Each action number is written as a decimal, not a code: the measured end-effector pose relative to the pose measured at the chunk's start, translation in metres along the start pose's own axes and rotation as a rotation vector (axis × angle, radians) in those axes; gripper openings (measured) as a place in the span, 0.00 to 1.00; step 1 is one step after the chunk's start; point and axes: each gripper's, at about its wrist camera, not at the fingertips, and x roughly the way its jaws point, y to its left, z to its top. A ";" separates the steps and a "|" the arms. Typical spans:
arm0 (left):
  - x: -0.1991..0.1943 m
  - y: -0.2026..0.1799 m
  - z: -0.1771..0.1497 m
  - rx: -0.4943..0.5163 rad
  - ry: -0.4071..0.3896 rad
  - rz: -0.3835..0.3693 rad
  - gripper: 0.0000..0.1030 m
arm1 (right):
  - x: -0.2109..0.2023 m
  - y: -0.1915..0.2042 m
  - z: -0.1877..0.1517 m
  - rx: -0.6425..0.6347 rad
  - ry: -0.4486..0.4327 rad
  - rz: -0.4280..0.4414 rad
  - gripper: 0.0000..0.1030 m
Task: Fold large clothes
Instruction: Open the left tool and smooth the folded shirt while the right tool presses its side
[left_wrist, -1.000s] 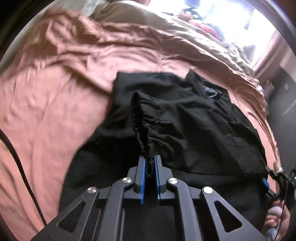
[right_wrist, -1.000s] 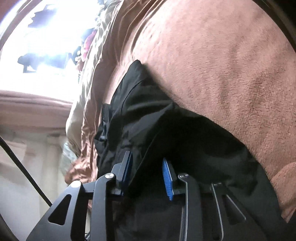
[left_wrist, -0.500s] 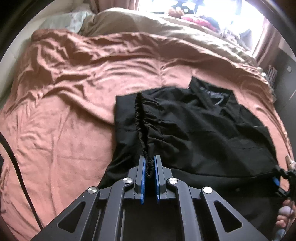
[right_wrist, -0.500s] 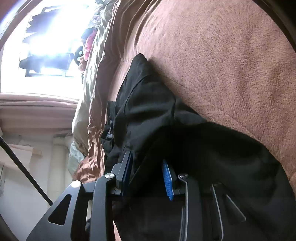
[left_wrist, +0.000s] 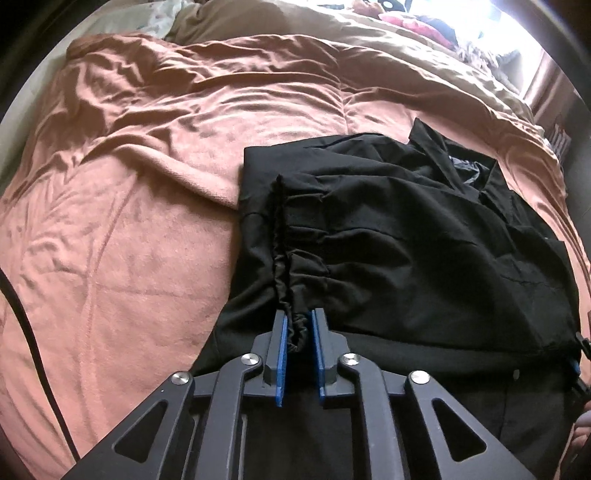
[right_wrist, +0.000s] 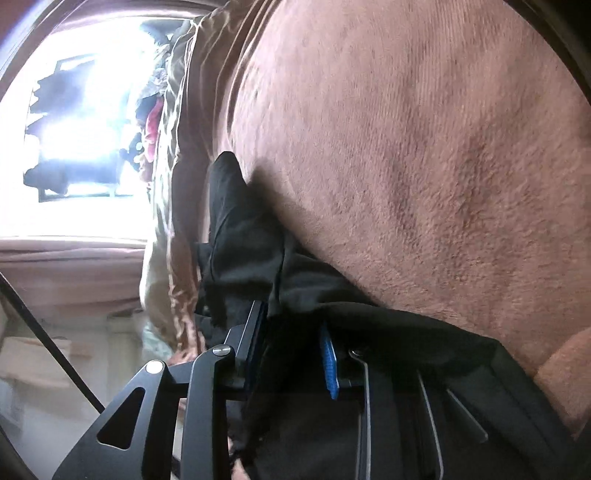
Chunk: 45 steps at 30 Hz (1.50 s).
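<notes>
A black garment lies folded over itself on a rust-coloured blanket. Its gathered hem runs down to my left gripper, whose jaws are opening. The bunched hem still sits between the blue pads with a little slack on the right. At the far right edge of the left wrist view, my right gripper holds the garment's other corner. In the right wrist view, black cloth fills the gap of the right gripper, whose jaws are closing on it.
A beige duvet lies along the far side of the bed, with toys and a bright window beyond. A black cable hangs at the left. The blanket spreads wide to the left of the garment.
The left gripper sank toward the bed with the gathered hem, and its pads have parted slightly. The right gripper rolled and dropped a little, and its jaws narrowed around the cloth.
</notes>
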 end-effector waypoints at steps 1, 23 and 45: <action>-0.003 0.001 0.000 0.003 -0.002 -0.006 0.18 | 0.000 0.001 -0.001 -0.010 -0.003 -0.013 0.21; -0.171 0.043 -0.089 -0.052 -0.129 -0.105 0.59 | -0.075 0.023 -0.060 -0.302 0.002 -0.053 0.37; -0.279 0.080 -0.229 -0.057 -0.244 -0.181 0.87 | -0.234 -0.007 -0.129 -0.639 -0.058 -0.068 0.78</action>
